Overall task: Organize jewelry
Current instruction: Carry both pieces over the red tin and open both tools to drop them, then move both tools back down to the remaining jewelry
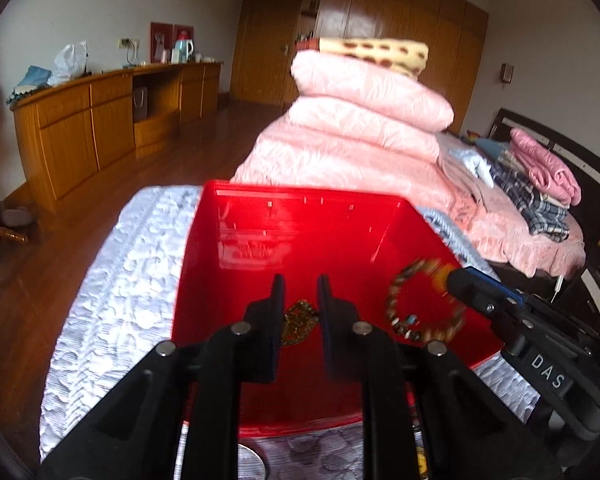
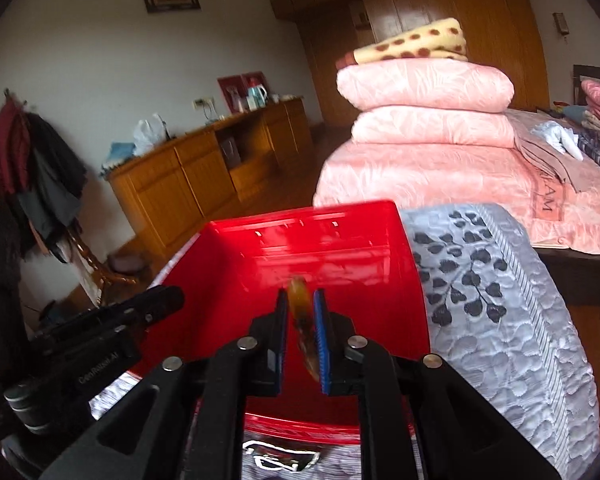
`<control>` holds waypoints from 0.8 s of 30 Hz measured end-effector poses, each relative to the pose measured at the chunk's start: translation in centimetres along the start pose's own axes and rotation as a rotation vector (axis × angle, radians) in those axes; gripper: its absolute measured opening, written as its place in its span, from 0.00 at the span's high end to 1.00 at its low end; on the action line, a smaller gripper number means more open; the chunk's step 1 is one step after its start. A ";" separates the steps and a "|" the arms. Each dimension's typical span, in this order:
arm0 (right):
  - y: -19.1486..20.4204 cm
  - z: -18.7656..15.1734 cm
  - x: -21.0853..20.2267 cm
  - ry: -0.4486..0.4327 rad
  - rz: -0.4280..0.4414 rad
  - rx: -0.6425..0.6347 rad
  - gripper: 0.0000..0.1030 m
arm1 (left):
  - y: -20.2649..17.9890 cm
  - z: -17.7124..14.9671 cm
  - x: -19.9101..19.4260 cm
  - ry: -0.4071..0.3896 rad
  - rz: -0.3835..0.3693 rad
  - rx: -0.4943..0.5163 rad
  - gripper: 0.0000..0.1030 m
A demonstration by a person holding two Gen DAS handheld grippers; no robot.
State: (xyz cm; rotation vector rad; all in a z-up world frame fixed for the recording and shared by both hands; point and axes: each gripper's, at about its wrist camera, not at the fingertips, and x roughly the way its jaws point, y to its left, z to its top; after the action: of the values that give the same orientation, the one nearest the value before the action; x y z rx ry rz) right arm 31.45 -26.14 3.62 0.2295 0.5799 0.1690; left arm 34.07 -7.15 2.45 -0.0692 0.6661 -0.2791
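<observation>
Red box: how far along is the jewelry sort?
Done: nothing visible inside the red box yet. In hand: left claw grips a dark bead cluster, right claw a beaded bracelet, both over the box. Remaining: release both into it.

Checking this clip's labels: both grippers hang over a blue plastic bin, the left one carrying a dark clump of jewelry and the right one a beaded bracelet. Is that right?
One detail is off: the bin is red, not blue, as both wrist views show. The rest stands: the left gripper carries the dark clump of jewelry and the right gripper the beaded bracelet, both over the bin.
</observation>
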 end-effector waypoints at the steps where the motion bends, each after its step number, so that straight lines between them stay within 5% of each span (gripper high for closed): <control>1: -0.2 -0.2 0.1 0.004 -0.011 0.004 0.80 | 0.2 -0.1 0.2 0.007 0.004 -0.002 0.65; 2: -0.2 -0.2 0.0 0.003 -0.012 0.011 0.79 | 0.3 -0.2 0.3 0.004 0.002 -0.005 0.56; 6: -0.7 -0.6 -1.2 -0.011 -0.007 0.036 0.78 | 0.4 -0.2 -0.9 -0.017 0.008 -0.005 0.55; 11: -0.4 -3.4 -4.4 -0.014 -0.016 0.054 0.71 | 0.6 -2.7 -5.2 -0.068 0.095 0.026 0.39; 19: 1.6 -11.6 -8.1 0.104 -0.021 0.031 0.71 | 2.5 -10.5 -9.2 0.038 0.180 -0.003 0.37; 24: 2.4 -13.9 -8.3 0.142 0.002 0.023 0.71 | 2.9 -12.9 -10.4 0.025 0.247 -0.005 0.37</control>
State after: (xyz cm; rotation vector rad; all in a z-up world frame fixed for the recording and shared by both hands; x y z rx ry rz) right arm 16.57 -23.36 -2.70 0.2419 0.7233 0.1813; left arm 18.97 -1.14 -1.92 0.0123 0.6928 -0.0402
